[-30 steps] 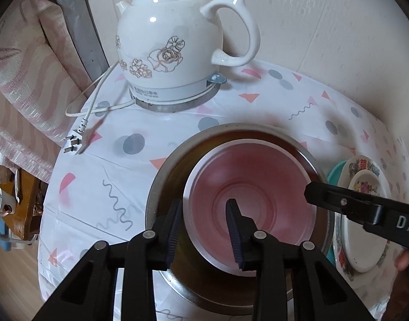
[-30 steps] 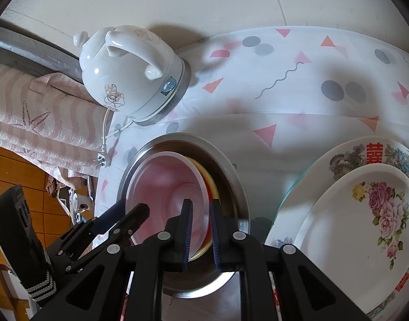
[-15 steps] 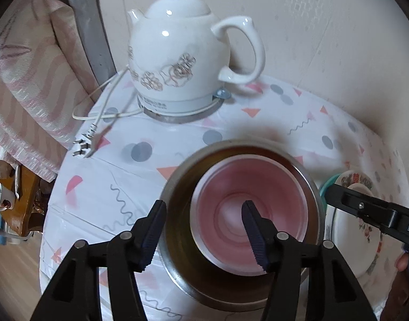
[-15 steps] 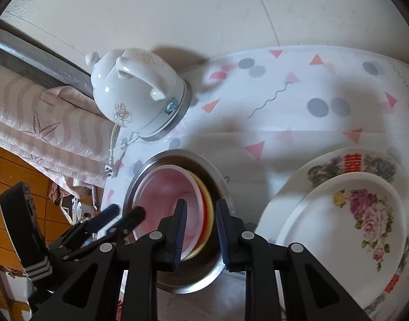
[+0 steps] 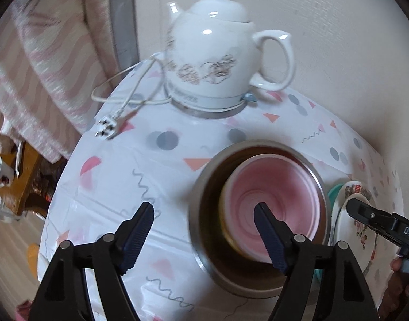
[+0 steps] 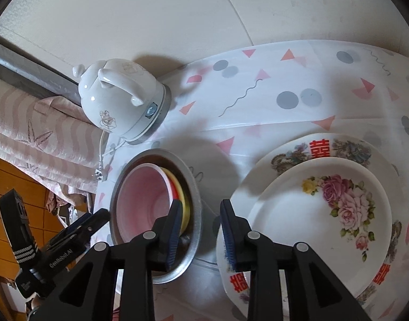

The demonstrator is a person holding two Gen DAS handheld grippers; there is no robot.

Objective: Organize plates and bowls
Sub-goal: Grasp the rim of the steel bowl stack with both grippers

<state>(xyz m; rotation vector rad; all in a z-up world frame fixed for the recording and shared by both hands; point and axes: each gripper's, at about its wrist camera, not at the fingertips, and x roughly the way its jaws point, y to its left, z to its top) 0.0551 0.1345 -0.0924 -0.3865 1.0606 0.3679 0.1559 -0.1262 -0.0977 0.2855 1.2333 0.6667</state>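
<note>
A pink bowl (image 5: pixel 274 203) sits nested on a yellow bowl (image 6: pixel 185 206) inside a steel bowl (image 5: pixel 204 214) on the patterned tablecloth. It also shows in the right wrist view (image 6: pixel 143 203). My left gripper (image 5: pixel 204 232) is open and empty, raised above the steel bowl's near-left rim. My right gripper (image 6: pixel 200 230) is open and empty, above the gap between the steel bowl (image 6: pixel 195 214) and a stack of flowered plates (image 6: pixel 324 203). The plates show at the right edge of the left wrist view (image 5: pixel 357 230).
A white ceramic kettle (image 5: pixel 217 53) stands on its base at the back of the table by the wall, its cord and plug (image 5: pixel 107 128) lying to the left. A pink striped cloth (image 5: pixel 36 67) hangs beyond the table's left edge.
Both grippers have opened wide, let go of the pink bowl's rim and pulled back and up. The pink bowl stays nested in the steel bowl.
</note>
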